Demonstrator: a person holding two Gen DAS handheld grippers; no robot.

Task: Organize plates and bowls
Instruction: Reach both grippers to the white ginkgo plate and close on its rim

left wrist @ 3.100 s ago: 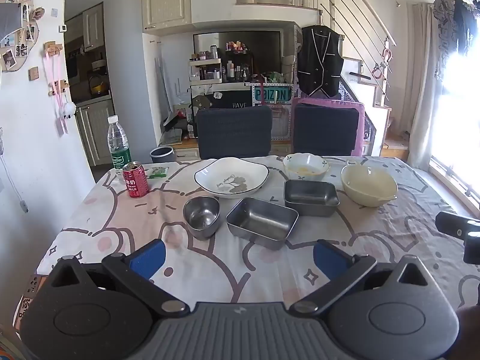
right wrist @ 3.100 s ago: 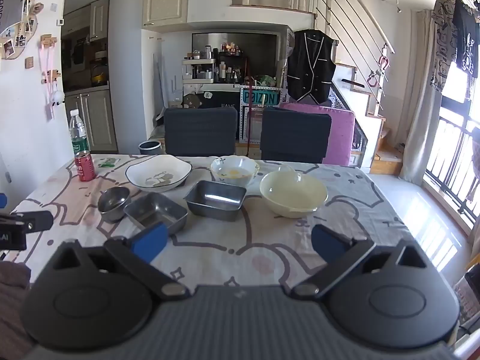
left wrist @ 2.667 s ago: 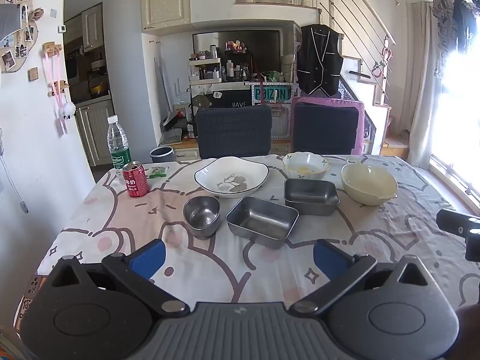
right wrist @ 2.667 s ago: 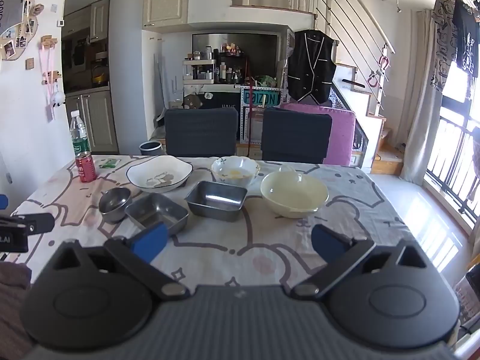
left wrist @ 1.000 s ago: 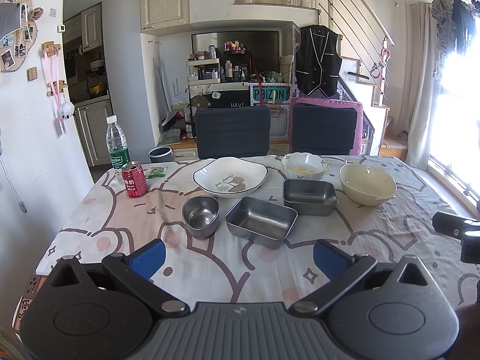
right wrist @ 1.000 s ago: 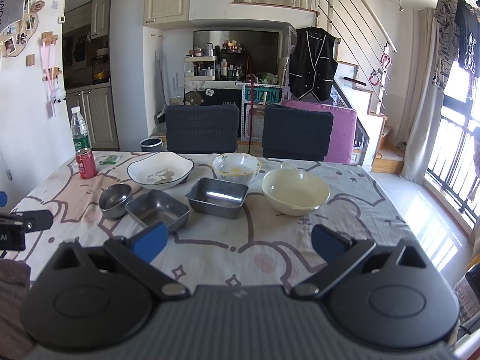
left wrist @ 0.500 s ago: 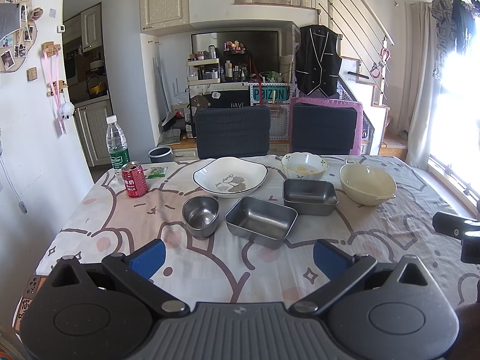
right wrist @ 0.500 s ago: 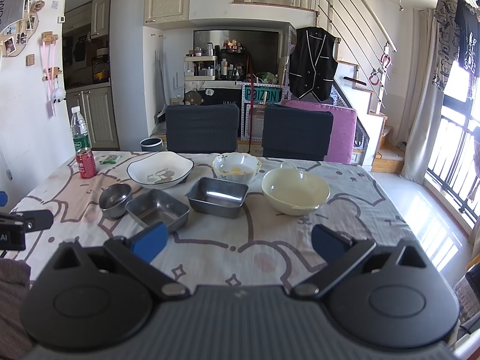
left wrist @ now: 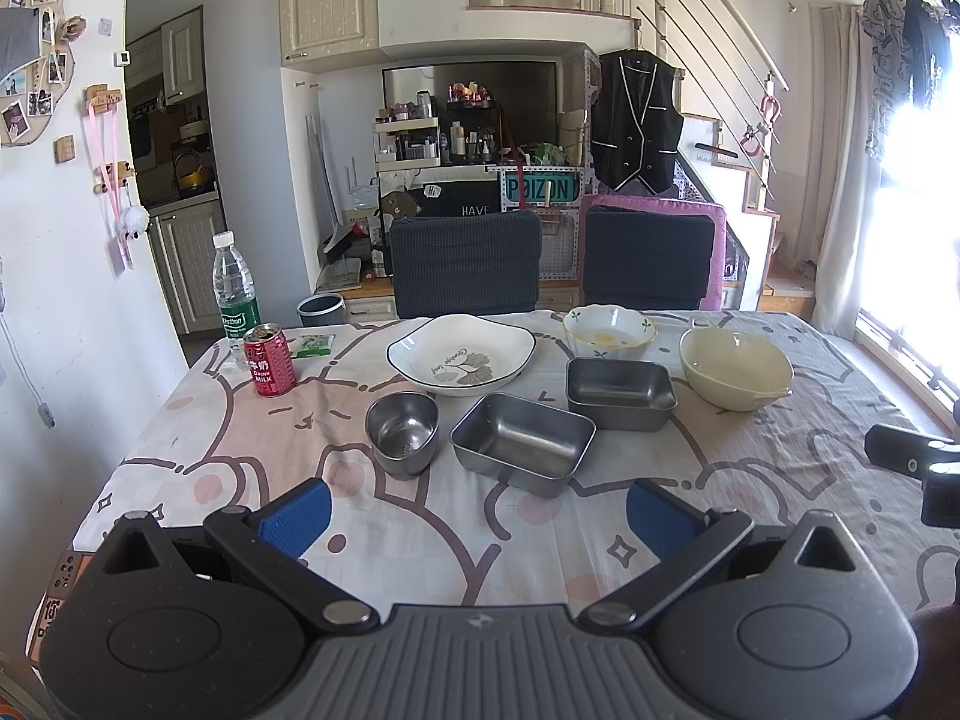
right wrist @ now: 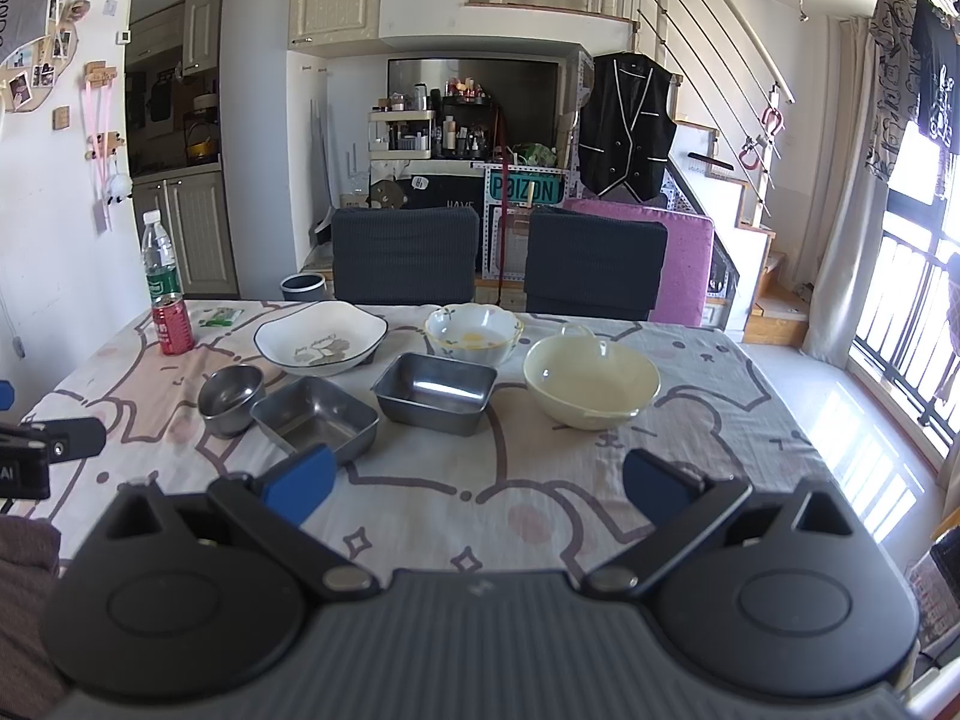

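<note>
Meanwhile, both grippers, left and right, hover spread wide and empty before the round steel bowl and rectangular steel trays, apparently poised for stacking.

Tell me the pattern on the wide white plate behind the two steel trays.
White plate: thin dark rim, grey leaf sprig and small script inside; clearest in the left wrist view.

The left hand-held gripper, fingers spread, faces a steel tray.

Left tool and right tool, both jaws wide apart.
</note>
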